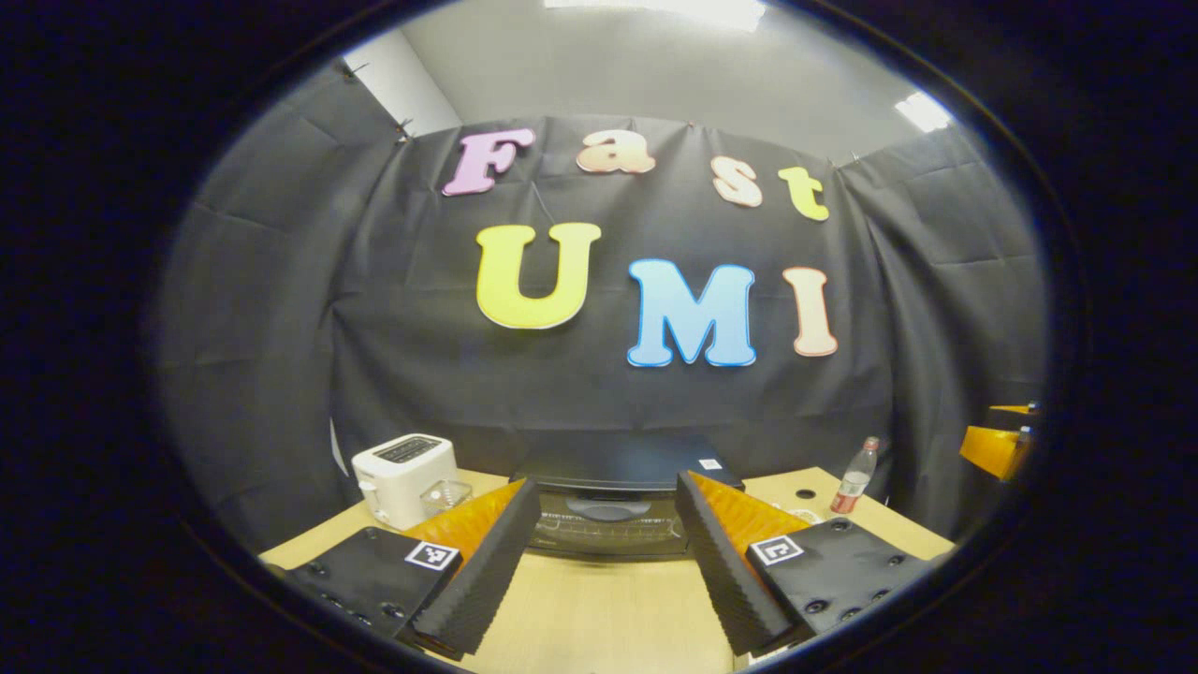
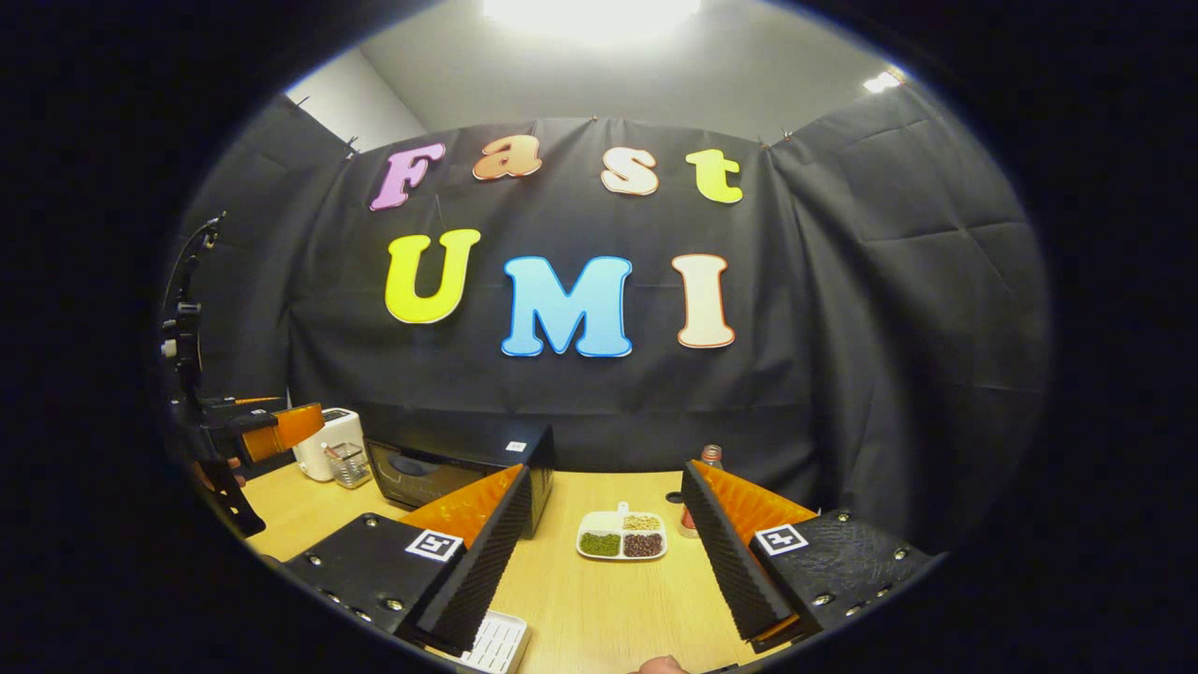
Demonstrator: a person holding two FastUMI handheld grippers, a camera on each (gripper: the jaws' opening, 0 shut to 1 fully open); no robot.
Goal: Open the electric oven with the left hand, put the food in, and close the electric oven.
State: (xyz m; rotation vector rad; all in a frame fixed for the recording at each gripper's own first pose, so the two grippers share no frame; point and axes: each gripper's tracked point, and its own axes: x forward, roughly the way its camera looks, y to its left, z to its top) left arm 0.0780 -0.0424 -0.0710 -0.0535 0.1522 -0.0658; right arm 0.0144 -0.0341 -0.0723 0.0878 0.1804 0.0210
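The oven [image 1: 613, 510] sits at the far side of the wooden surface [image 1: 599, 618], against the black cloth wall, with its door closed and a dark handle across the top of the glass front. The left hand-held gripper [image 1: 606, 552] faces it squarely, its two ridged foam fingers spread wide with nothing between them, the oven framed in the gap. In the right gripper view the oven stands to the left, and the food, a small white divided plate [image 2: 622, 538] holding green, brown and pale portions, lies on the surface to the right of the oven and apart from it. The right hand-held gripper [image 2: 599, 562] is likewise open and empty, with the plate showing between its fingers farther off. A white toaster [image 1: 404, 477] stands just left of the oven, and a bottle [image 1: 854, 477] stands off to the right. The door is probably stiff and hinged at the bottom, so the handle along its top edge looks like the place to take hold, pulling out and down; the oven seems heavy enough to stay put. The plate is likely light and rigid but shallow, and its loose contents could spill if tipped, so a level grip on the rim seems wisest. No step of the task appears done yet.
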